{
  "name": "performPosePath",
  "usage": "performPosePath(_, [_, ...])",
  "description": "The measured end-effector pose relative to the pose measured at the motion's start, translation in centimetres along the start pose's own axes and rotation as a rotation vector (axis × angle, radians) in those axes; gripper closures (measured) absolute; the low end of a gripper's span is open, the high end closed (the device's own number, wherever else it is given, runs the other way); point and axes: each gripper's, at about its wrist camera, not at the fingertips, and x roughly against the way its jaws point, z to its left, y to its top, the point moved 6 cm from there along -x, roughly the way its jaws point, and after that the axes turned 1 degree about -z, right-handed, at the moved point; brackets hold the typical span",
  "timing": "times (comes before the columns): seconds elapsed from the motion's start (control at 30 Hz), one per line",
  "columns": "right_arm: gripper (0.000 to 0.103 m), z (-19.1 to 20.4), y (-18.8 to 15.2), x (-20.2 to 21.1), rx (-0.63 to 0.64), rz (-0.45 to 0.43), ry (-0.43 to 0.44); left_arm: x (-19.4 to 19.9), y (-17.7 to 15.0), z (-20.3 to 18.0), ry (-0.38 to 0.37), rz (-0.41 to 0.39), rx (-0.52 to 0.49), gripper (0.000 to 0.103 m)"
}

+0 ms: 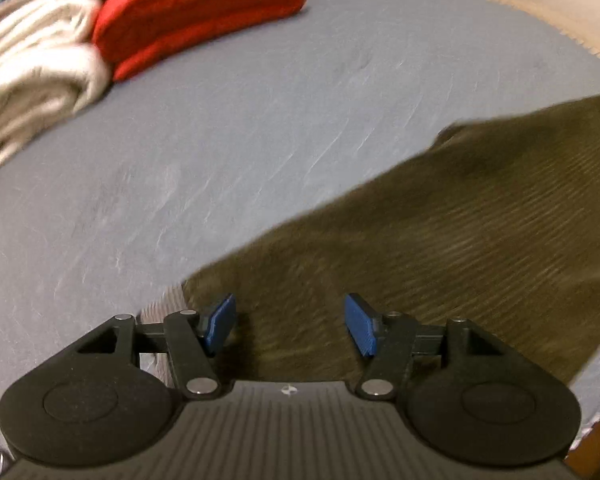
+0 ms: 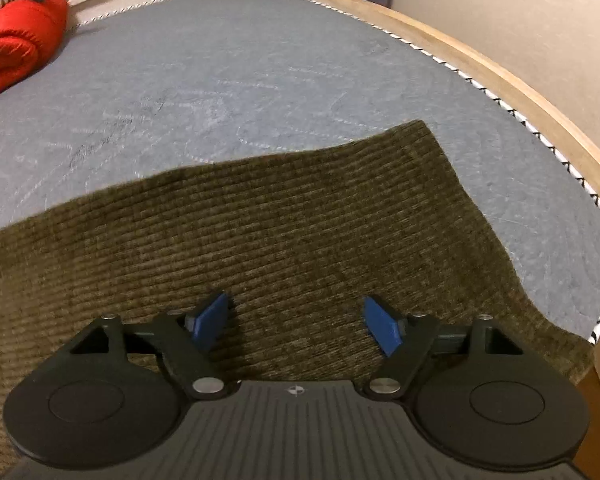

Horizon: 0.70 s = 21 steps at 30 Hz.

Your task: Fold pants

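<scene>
One pair of olive-green corduroy pants (image 2: 260,232) lies spread on one grey-blue mattress (image 2: 260,72). Two black handheld grippers are in view, a left gripper (image 1: 290,322) and a right gripper (image 2: 296,322), each with two blue pads (image 1: 220,322), four pads in all. At the far side sits one red folded quilted blanket (image 1: 196,12) and, beside it, one stack of cream folded cloth (image 1: 36,76); how many pieces that stack holds cannot be counted. One pale wooden bed rail (image 2: 500,76) edges the mattress.
</scene>
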Motion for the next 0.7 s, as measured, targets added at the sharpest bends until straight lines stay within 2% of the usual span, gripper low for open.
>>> performPosePath(0.1, [0.026,0.3,0.3,1.0,-0.012,-0.035,0.022,2.4,0.7,-2.0,-0.098,-0.067,-0.042,0.034])
performPosePath(0.17, [0.026,0.5,0.4,1.7,0.005,-0.057,0.041,2.9,0.4,-3.7,-0.157,-0.072,-0.099,0.034])
performPosePath(0.23, [0.026,0.4,0.3,1.9,0.027,-0.061,0.052,2.4,-0.6,-5.7,-0.216,-0.034,-0.173,0.034])
performPosePath(0.3, [0.026,0.0,-0.2,2.0,0.04,-0.046,0.047,0.7,-2.3,-7.3,-0.253,0.054,-0.249,0.033])
performPosePath(0.33, [0.026,-0.4,-0.3,1.8,0.042,-0.035,0.043,-0.1,-3.2,-8.0,-0.243,0.091,-0.296,0.03])
performPosePath(0.4, [0.026,-1.4,-1.0,1.4,0.042,0.0,0.02,-0.2,-3.3,-8.5,-0.221,0.074,-0.354,0.025])
performPosePath(0.47, [0.025,-2.6,-1.4,1.3,0.039,0.01,-0.006,0.3,-2.5,-7.9,-0.206,0.074,-0.319,0.025])
performPosePath(0.53, [0.025,-3.7,-1.2,1.7,0.017,-0.009,-0.036,1.4,-1.4,-7.5,-0.166,0.035,-0.292,0.025])
performPosePath(0.7, [0.026,-6.8,-0.2,3.8,-0.124,-0.103,-0.074,4.1,1.4,-8.0,-0.184,-0.063,-0.238,0.024])
